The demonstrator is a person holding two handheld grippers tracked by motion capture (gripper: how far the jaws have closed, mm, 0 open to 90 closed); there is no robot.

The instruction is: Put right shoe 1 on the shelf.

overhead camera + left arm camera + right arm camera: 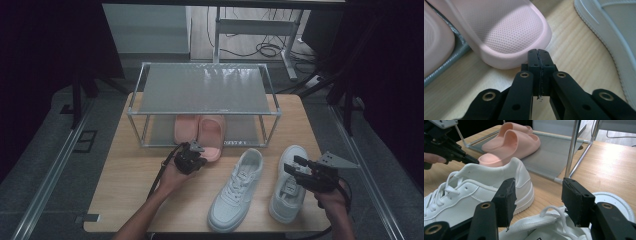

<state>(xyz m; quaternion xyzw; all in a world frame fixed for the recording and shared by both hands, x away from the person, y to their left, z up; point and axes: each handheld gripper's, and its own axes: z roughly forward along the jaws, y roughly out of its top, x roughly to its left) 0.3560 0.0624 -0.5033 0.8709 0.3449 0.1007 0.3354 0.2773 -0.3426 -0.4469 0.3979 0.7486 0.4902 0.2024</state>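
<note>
Foam of the pink slipper (506, 32), at 12 o'clock of the pressed-together left tongs (539, 56), is judged light, soft; its heel rim suits gripping. Right tongs (537, 200) are spread over a white sneaker (554, 227).

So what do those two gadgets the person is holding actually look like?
Both are black, hand-held tools. The left gripper trails a black cable and carries a small grey plate. The right gripper bears a larger grey three-cornered plate. Their jaws are flat black blocks on arms with brass-coloured rivets. The forearms are bare, no sleeves.
</note>
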